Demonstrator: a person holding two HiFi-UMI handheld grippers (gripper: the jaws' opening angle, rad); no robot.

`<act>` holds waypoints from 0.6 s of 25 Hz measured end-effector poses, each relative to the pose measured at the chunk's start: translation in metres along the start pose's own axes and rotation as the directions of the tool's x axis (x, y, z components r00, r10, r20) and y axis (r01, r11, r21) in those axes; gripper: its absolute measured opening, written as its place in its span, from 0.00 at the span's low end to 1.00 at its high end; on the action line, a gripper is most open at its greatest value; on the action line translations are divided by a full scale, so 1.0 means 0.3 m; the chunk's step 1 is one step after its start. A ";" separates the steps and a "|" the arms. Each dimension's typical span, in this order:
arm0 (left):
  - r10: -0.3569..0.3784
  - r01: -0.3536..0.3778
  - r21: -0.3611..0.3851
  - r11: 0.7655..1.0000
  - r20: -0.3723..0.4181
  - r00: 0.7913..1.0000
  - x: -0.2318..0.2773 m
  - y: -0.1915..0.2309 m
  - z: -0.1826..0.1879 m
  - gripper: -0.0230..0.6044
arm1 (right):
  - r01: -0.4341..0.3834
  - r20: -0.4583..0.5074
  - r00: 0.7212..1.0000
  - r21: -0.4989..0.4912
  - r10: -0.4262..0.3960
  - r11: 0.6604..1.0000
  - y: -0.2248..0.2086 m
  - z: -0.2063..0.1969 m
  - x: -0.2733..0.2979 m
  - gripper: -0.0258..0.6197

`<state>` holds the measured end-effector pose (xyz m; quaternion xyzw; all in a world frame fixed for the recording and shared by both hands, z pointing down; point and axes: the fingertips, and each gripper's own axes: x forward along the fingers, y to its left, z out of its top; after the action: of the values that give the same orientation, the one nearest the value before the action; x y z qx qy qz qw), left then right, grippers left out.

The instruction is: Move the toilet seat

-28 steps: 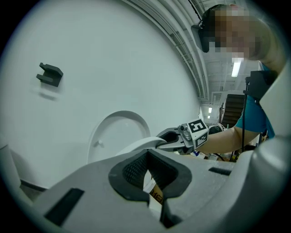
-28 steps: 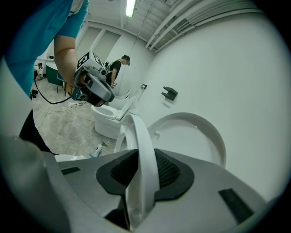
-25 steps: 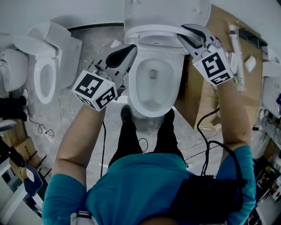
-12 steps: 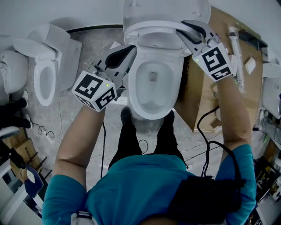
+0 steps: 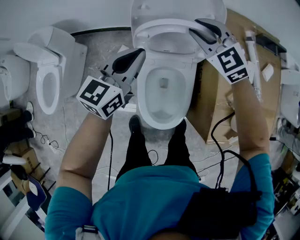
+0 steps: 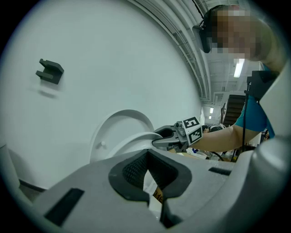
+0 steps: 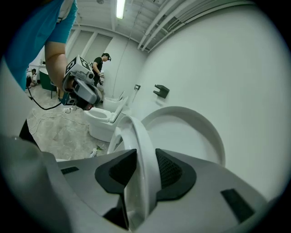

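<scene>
Teal shirt (image 5: pixel 150 201) nearest, the person stands at the foot of a white toilet bowl (image 5: pixel 188 86). The left gripper (image 5: pixel 136 55) hovers just beside the bowl's left rim, its jaws drawn together on nothing. Farther on, the right gripper (image 5: pixel 199 31) clasps the toilet seat (image 5: pixel 161 24) on its right side. Its jaws have just been opening, but both pads lie against the seat's rim. The seat stands raised off the bowl, tilted toward the upright lid (image 5: pixel 178 8) at the wall. Brown cardboard (image 5: pixel 215 105) lies right of the bowl.

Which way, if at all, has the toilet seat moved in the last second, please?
Yes, the toilet seat has swung up closer to the raised lid.
</scene>
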<state>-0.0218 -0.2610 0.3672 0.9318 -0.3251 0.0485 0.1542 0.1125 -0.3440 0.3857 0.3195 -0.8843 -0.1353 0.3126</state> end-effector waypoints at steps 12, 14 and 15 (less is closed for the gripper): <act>0.001 -0.001 -0.005 1.000 -0.003 1.000 0.037 0.041 -0.001 0.04 | 0.032 0.010 0.999 0.033 -0.032 0.999 -0.077 -0.019 0.056 0.27; 0.002 -0.002 -0.007 1.000 -0.004 1.000 0.041 0.049 0.000 0.04 | 0.038 0.011 0.999 0.039 -0.039 0.998 -0.092 -0.019 0.065 0.27; 0.003 -0.003 -0.008 1.000 -0.003 1.000 0.043 0.054 0.002 0.04 | 0.042 0.012 0.999 0.042 -0.042 0.998 -0.100 -0.019 0.070 0.27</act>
<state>-0.0216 -0.2808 0.3734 0.9306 -0.3263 0.0490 0.1583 0.1180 -0.3808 0.3867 0.3436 -0.8820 -0.1252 0.2973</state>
